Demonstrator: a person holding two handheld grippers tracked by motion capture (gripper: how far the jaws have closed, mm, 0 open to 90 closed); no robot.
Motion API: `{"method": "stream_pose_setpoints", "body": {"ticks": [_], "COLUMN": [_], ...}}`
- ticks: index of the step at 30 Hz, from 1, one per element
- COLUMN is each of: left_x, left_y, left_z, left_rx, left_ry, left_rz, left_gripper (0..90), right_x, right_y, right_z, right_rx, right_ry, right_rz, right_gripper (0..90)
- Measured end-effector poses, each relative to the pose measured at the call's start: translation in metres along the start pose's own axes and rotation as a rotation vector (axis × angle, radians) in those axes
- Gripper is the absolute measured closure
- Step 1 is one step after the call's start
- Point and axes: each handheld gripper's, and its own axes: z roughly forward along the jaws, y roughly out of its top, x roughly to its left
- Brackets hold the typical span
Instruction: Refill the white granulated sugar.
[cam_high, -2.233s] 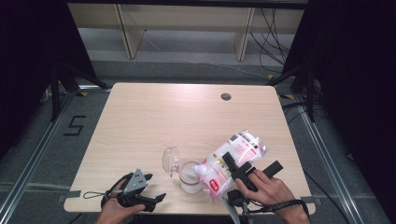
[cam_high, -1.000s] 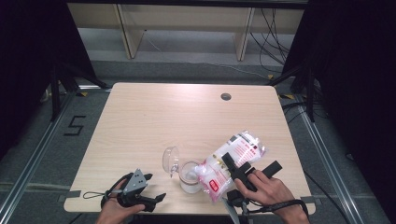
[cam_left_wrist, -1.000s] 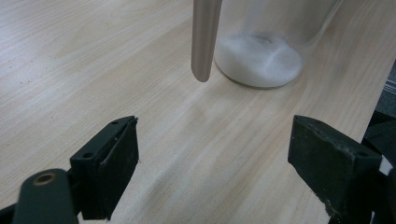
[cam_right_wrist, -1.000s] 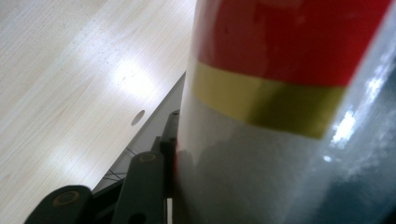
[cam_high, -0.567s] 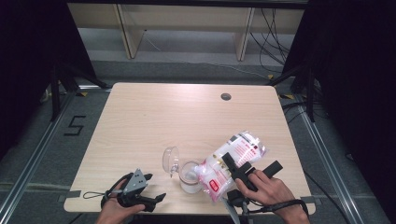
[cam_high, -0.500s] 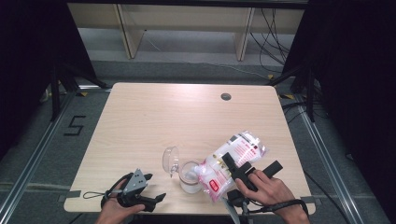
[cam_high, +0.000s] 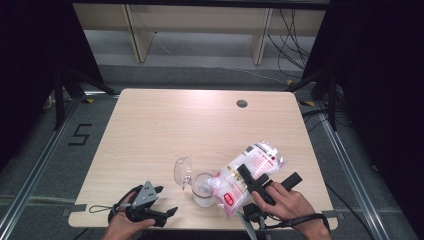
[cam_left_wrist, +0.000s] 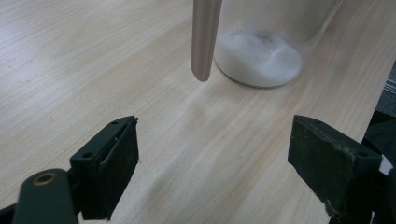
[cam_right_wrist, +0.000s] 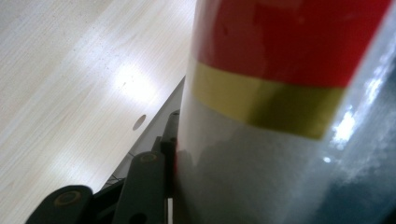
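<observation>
Nothing has shifted since the earlier high-view frames — both hands, the bag and the jar sit just where they did. Low and right of centre in the high view, the right gripper (cam_high: 250, 177) clamps a clear plastic bag (cam_high: 250, 170) of white grains with red print, tilted so its lower end hangs over the mouth of the glass jar (cam_high: 202, 190); in the right gripper view the bag's red and yellow bands (cam_right_wrist: 280, 70) press against the one jaw that shows. The jar stands near the table's (cam_high: 200, 125) front edge with a layer of white grains (cam_left_wrist: 259, 58) at its bottom, its hinged lid (cam_high: 182, 171) swung open to the left. At lower left, the left gripper (cam_high: 165, 210) rests by the table edge — jaws spread wide and holding nothing.
</observation>
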Motion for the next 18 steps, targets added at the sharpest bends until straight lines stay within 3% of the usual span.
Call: {"method": "stream_pose_setpoints", "body": {"ticks": [3, 4, 8, 9, 10, 11, 13, 18], "left_x": [0.0008, 0.0007, 0.0000, 0.0020, -0.0002, -0.0001, 0.0011, 0.0020], "left_y": [0.0014, 0.0006, 0.0009, 0.0015, 0.0012, 0.0011, 0.0015, 0.0011], "left_z": [-0.0033, -0.0020, -0.0022, -0.0038, -0.0024, -0.0021, -0.0036, -0.0034], "left_rx": [0.023, -0.001, -0.001, 0.024, 0.000, -0.002, 0.022, 0.017], "left_ry": [0.008, 0.009, 0.009, 0.019, 0.010, 0.010, 0.010, 0.016], "left_rz": [0.003, -0.010, -0.015, 0.010, -0.017, -0.018, 0.005, 0.011], "left_gripper": [16.0, 16.0, 16.0, 16.0, 16.0, 16.0, 16.0, 16.0], "right_x": [-0.0001, -0.0001, -0.0014, -0.0017, -0.0018, -0.0022, -0.0020, 0.0003], "right_y": [-0.0007, -0.0009, -0.0017, -0.0018, -0.0015, -0.0012, -0.0008, -0.0001], "right_z": [0.0000, 0.0000, -0.0012, -0.0015, -0.0018, -0.0022, -0.0017, -0.0003], "right_rx": [-0.003, -0.002, 0.001, 0.003, 0.001, 0.003, -0.002, -0.001], "right_ry": [0.004, -0.002, -0.003, -0.003, -0.002, -0.007, -0.010, -0.003], "right_rz": [0.006, 0.008, 0.011, 0.006, 0.009, 0.005, 0.005, 0.005], "right_gripper": [63.0, 63.0, 63.0, 63.0, 63.0, 63.1, 63.1, 63.1]}}
